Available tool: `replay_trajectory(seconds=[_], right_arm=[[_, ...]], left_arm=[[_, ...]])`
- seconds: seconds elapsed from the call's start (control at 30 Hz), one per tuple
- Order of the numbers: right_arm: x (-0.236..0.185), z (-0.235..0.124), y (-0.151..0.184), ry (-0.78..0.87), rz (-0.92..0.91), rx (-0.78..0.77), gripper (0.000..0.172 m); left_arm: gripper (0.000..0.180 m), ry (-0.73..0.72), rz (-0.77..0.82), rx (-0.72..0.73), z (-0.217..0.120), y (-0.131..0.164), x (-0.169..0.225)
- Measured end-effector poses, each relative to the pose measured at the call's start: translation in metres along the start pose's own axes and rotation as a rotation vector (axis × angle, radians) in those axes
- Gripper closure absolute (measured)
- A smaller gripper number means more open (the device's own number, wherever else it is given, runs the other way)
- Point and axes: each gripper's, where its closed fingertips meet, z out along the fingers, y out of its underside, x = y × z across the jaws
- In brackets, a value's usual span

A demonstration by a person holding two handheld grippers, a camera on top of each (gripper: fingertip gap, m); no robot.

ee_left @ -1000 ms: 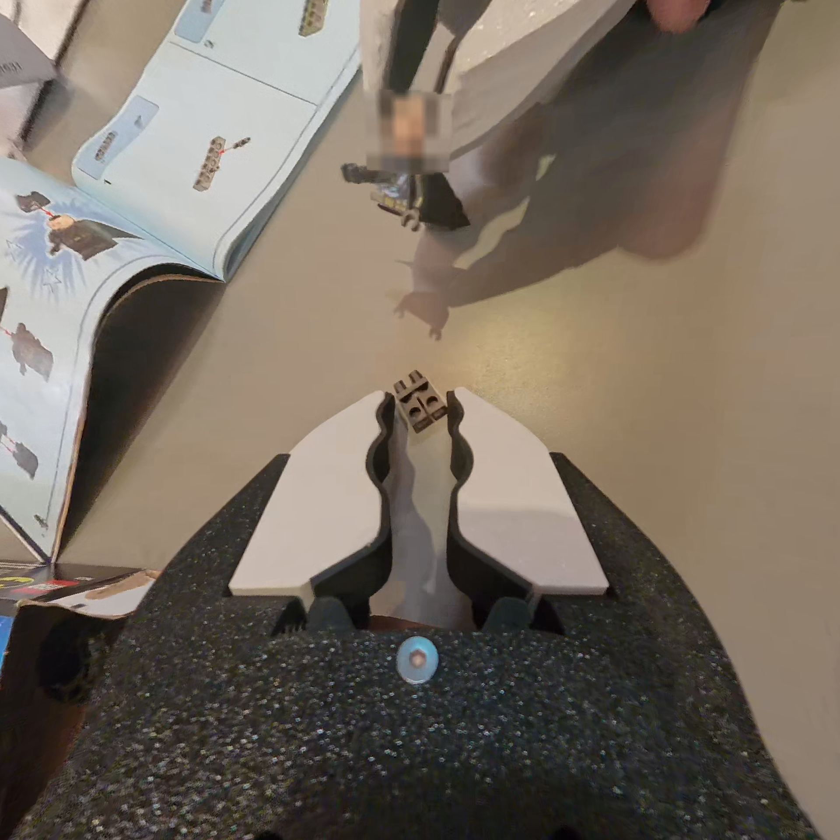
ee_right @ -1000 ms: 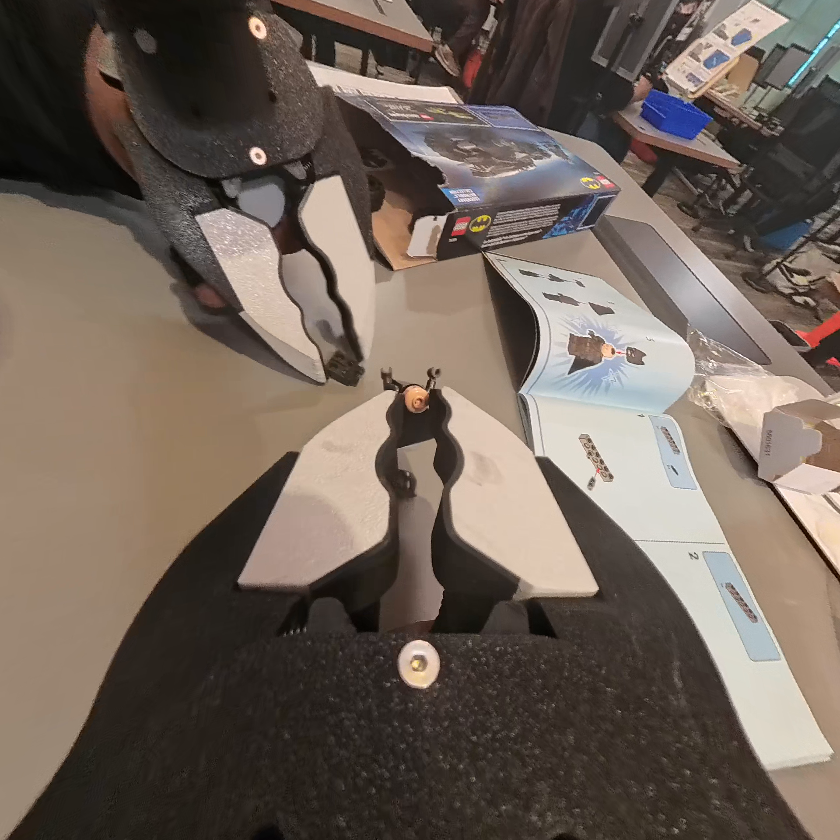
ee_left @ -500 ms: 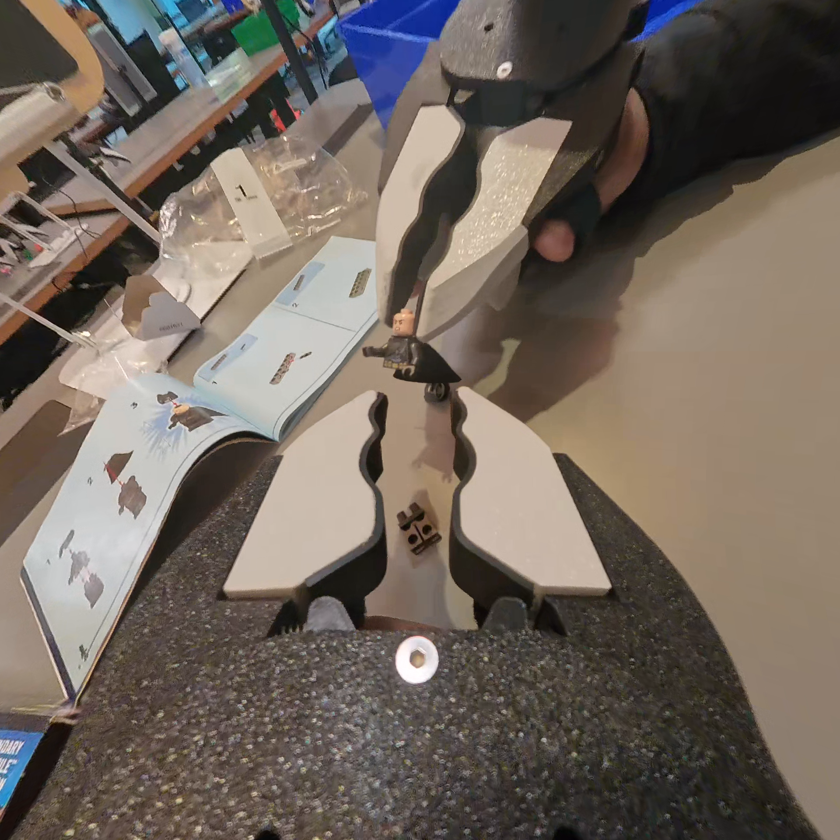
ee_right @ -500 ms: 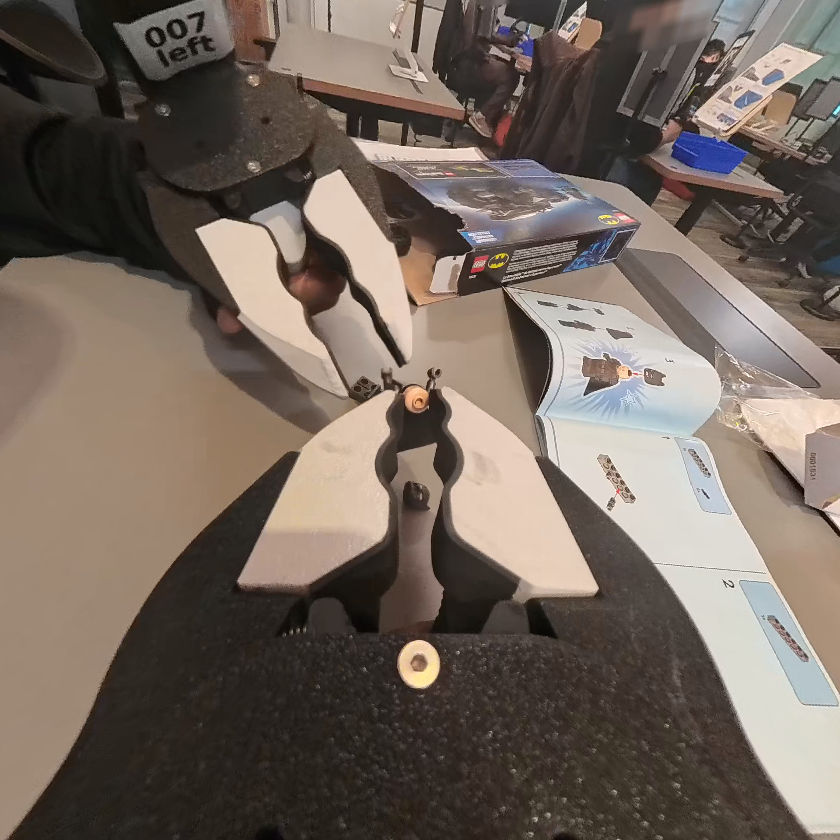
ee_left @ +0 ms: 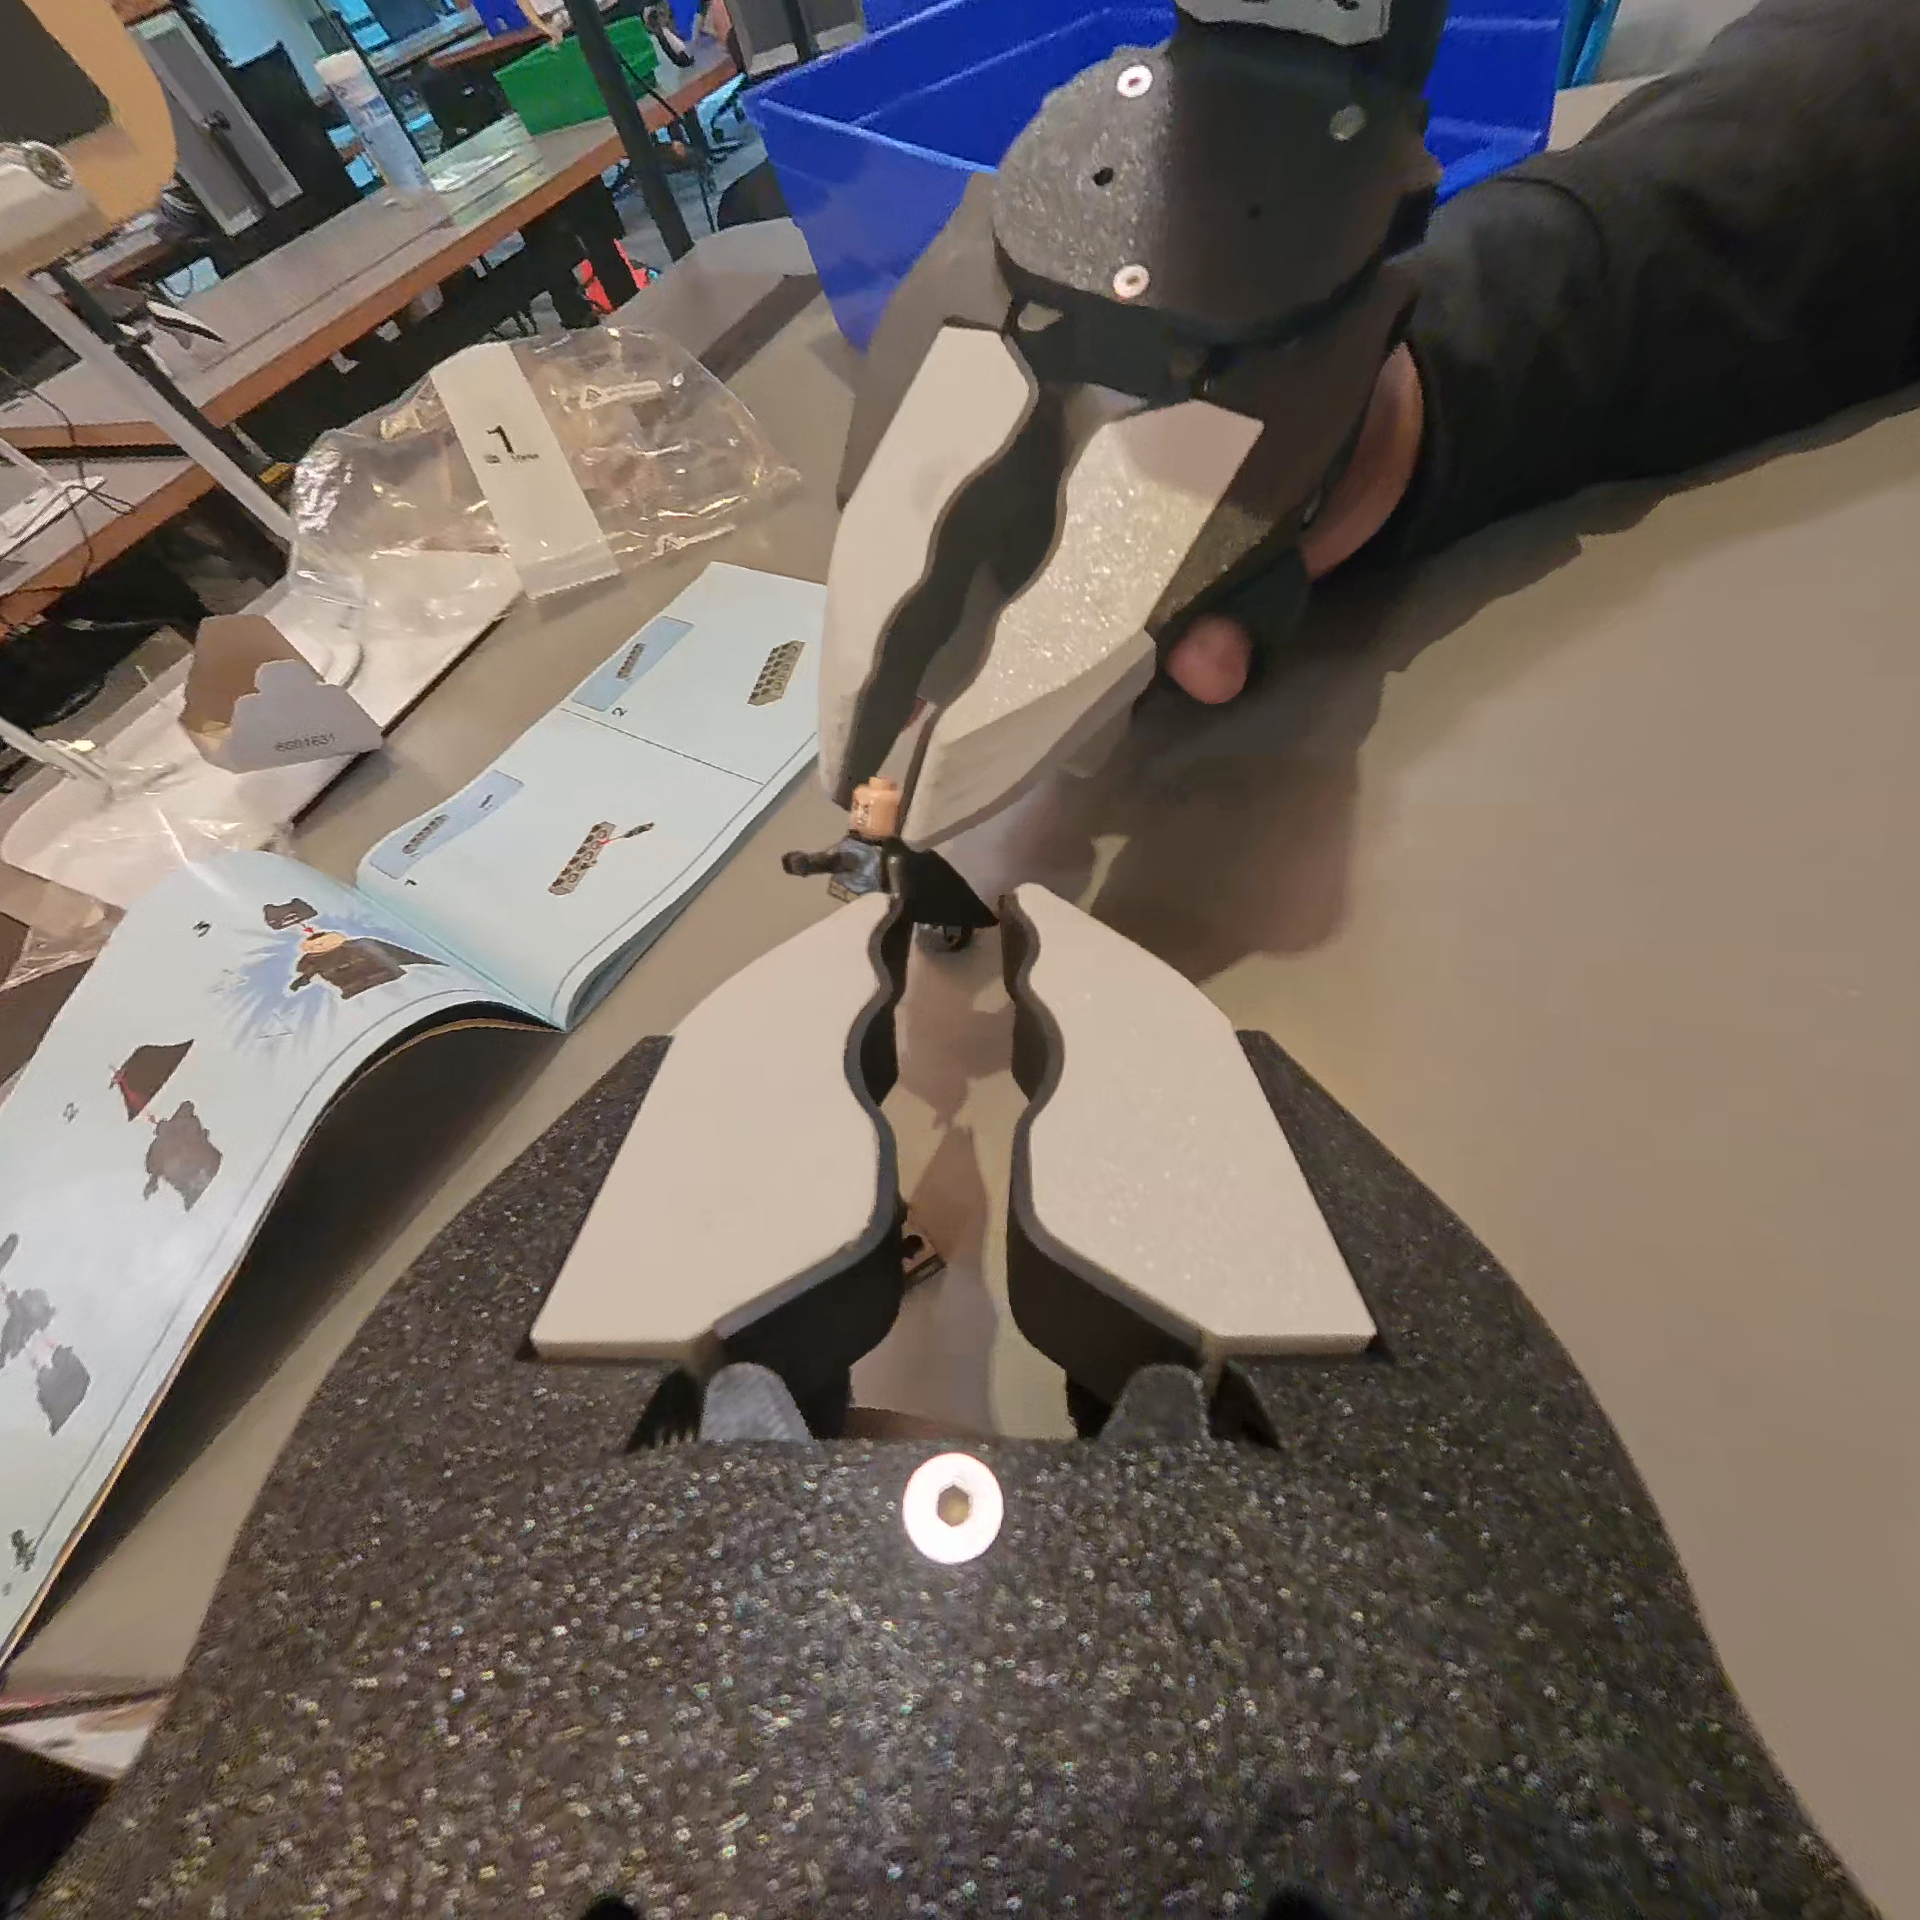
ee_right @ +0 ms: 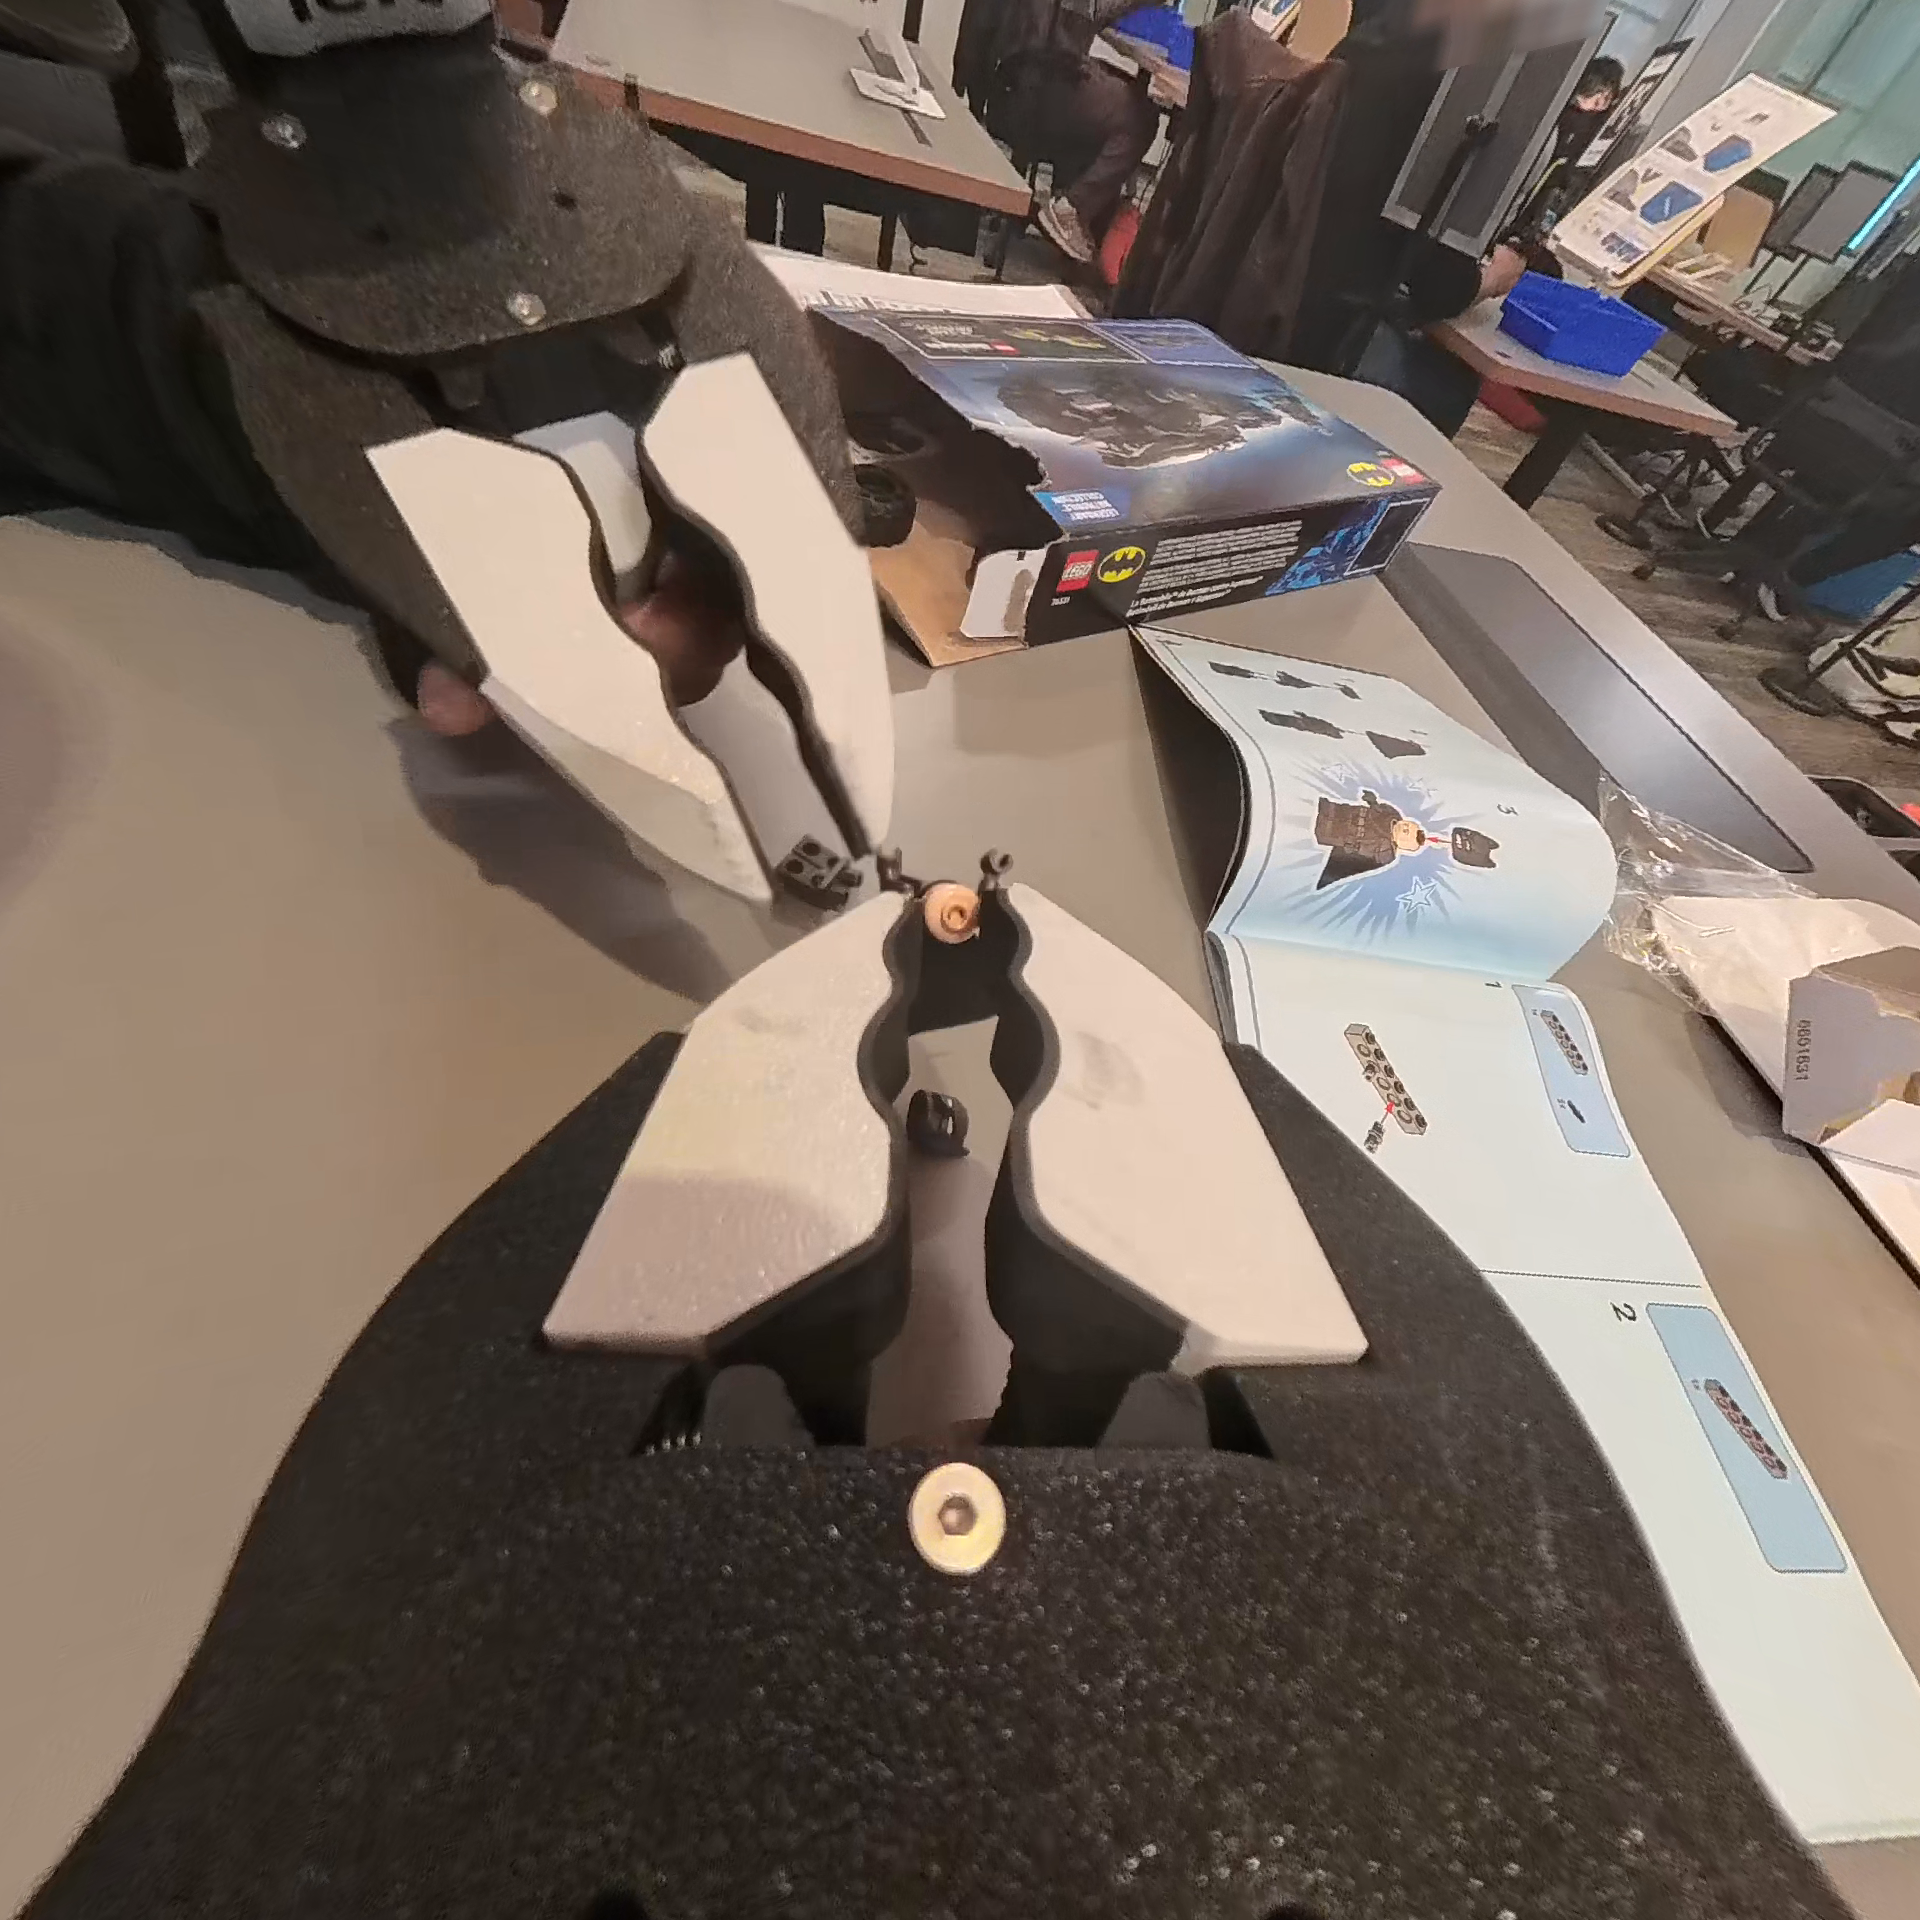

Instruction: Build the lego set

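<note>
Starting at the left of the left wrist view, an open instruction booklet (ee_left: 582,862) lies on the grey table (ee_left: 1558,1039), with clear plastic bags (ee_left: 436,520) behind it.

The left gripper (ee_left: 940,914) has its fingers a little apart and pinches nothing. A small dark leg piece (ee_right: 816,871) sits on the table just beside its tips, and a tiny black cowl (ee_right: 938,1120) lies nearby.

The right gripper (ee_right: 951,904) is clamped on a caped minifigure (ee_left: 883,862), pads at about its shoulders, arms poking out.

The figure looks featherlight, hard, slick and easy to pop apart, with a floppy cape. The torso seems the safest place to grip.

The torn toy box (ee_right: 1122,468) sits beyond.
</note>
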Motion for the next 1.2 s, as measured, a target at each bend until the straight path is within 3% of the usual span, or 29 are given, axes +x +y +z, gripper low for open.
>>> replay_trajectory(seconds=[0.37,0.57,0.77,1.2], right_arm=[[-0.001,0.001,0.001,0.008,-0.013,-0.012,0.161],[-0.006,0.005,0.004,0.014,-0.073,-0.042,0.161],[-0.007,0.006,0.006,0.024,-0.089,-0.059,0.161],[-0.009,0.014,0.015,0.079,-0.178,-0.134,0.161]], left_arm=[[0.159,-0.002,-0.048,-0.095,0.003,0.016,-0.005],[0.177,-0.021,-0.068,-0.08,0.002,0.013,-0.008],[0.178,-0.035,-0.045,-0.088,0.0,0.013,-0.009],[0.177,-0.192,0.314,-0.221,-0.002,0.02,-0.012]])
